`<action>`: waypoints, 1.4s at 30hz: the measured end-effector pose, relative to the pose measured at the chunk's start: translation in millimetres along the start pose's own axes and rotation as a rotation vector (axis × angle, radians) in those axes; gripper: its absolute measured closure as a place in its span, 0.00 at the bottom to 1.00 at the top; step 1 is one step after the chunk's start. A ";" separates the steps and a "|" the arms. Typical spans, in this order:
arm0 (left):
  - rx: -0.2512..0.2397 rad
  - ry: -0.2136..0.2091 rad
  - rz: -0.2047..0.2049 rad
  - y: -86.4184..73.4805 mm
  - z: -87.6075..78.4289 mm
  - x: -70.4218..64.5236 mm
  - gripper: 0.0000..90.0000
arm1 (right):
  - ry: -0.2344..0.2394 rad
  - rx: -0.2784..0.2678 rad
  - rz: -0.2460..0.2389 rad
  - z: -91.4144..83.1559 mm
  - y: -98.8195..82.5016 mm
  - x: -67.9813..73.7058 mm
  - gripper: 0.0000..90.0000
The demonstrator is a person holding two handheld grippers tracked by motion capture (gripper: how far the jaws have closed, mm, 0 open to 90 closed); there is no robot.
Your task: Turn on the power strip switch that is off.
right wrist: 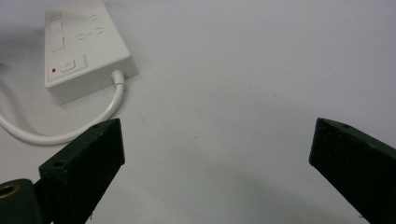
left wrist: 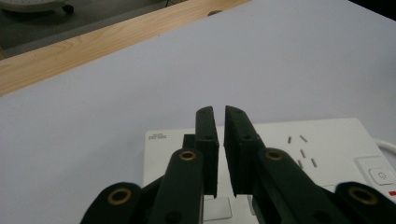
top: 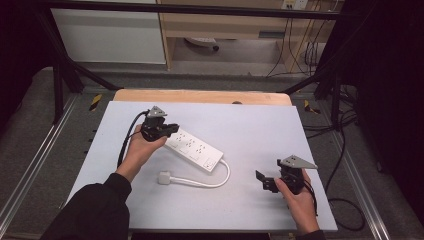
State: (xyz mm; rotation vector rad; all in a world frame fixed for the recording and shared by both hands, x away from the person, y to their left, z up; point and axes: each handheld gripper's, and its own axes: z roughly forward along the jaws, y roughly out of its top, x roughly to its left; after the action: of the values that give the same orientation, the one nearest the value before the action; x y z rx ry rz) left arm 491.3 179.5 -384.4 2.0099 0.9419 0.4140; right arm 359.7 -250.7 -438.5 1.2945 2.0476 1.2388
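A white power strip [top: 195, 148] lies slantwise on the pale table sheet, with its switch and red light at the near right end [right wrist: 67, 65]. Its white cable [top: 210, 182] curls forward to a white plug [top: 164, 178]. My left gripper [top: 172, 130] hovers over the strip's far left end. In the left gripper view its jaws [left wrist: 220, 112] stand almost together over the strip [left wrist: 327, 144], a thin slit between them and nothing in it. My right gripper [top: 262, 180] is held at the front right, apart from the strip [right wrist: 84, 46]. Its jaws [right wrist: 217, 126] are wide open over bare sheet.
The pale sheet [top: 250, 130] covers a wooden table whose far edge [top: 200, 96] shows beyond it. Black frame bars and cables [top: 340, 150] run along the table's right side. A wooden shelf unit [top: 225, 30] stands on the floor behind.
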 end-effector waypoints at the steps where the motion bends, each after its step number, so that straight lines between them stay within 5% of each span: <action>1: 0.001 -0.001 -0.003 -0.8 0.3 0.4 0.95 | 0.000 0.000 0.000 -0.1 0.0 -0.1 0.04; 42: 0.060 -0.001 0.013 -21.0 15.1 2.2 1.00 | 0.001 0.000 -0.001 -0.3 0.0 0.0 0.04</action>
State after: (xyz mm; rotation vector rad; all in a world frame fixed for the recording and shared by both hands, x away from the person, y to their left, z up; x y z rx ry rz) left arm 491.9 180.0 -410.3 2.0713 0.9516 0.3963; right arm 359.5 -250.8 -438.3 1.2923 2.0488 1.2394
